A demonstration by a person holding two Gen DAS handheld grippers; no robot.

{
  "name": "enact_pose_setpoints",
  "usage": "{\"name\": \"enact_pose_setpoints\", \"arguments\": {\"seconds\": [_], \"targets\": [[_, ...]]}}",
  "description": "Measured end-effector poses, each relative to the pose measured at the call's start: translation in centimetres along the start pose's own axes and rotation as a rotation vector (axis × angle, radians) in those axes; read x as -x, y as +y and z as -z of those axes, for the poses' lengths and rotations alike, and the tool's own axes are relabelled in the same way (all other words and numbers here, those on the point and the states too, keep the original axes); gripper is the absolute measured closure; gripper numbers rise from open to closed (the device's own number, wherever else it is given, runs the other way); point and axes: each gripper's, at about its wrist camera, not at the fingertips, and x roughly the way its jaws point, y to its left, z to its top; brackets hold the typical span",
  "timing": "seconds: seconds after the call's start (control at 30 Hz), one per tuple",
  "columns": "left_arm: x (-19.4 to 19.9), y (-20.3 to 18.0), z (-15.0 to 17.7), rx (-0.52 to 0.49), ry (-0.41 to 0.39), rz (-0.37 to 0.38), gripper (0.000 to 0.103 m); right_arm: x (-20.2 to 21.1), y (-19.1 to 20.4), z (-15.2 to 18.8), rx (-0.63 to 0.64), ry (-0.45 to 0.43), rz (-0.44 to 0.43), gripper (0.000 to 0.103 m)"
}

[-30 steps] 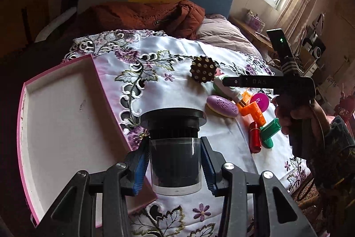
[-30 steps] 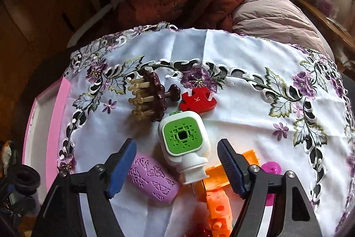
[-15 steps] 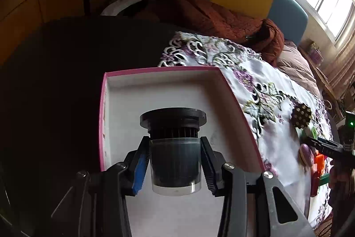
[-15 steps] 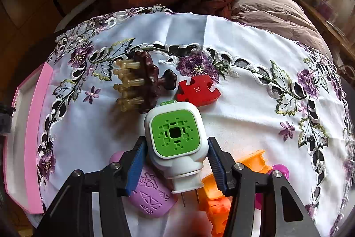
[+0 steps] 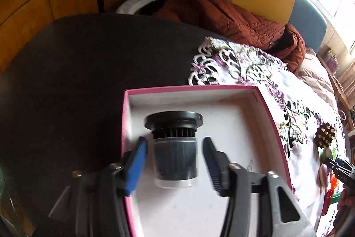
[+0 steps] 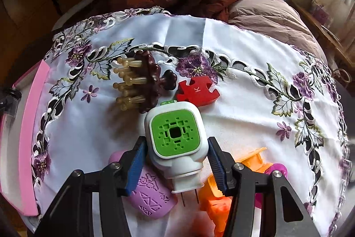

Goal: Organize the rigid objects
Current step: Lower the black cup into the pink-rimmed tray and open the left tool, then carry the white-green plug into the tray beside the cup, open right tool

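The left gripper (image 5: 174, 161) hangs over the pink box (image 5: 273, 123), its fingers opening, pads clear of the black-capped jar (image 5: 175, 148) lying between them on the box floor; the right gripper (image 6: 177, 164) has its fingers clamped on the white-and-green plug (image 6: 175, 137), above the cloth (image 6: 244, 54); beside it lie a brown massager (image 6: 142, 83), red puzzle piece (image 6: 197, 92), purple case (image 6: 150, 197) and orange clip (image 6: 221, 194).

- Your left gripper (image 5: 174, 161) is smeared with motion blur as its jaws open, edges all fuzzy.
- The purple oval thing (image 6: 148, 197) is half tucked under the white-and-green plug (image 6: 176, 139).
- The orange pieces (image 6: 221, 199) get cut off by the bottom edge, so can't tell what they are.
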Motion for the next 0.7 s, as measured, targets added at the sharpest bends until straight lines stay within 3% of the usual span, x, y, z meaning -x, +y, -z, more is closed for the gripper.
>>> {"name": "enact_pose_setpoints", "arguments": {"seconds": [0.17, 0.33, 0.7], "targets": [[2.7, 0.5, 1.1, 0.017, -0.051, -0.025, 0.036, 0.2, 0.1, 0.1, -0.011, -0.009, 0.016, 0.048], [6.3, -0.1, 4.3, -0.009, -0.096, -0.070, 0.036, 0.7, 0.3, 0.3, -0.032, -0.034, 0.030, 0.049], [10.6, -1.9, 9.9, -0.051, -0.151, -0.071, 0.036, 4.7, 0.3, 0.2, -0.081, -0.149, 0.060, 0.049]]}}
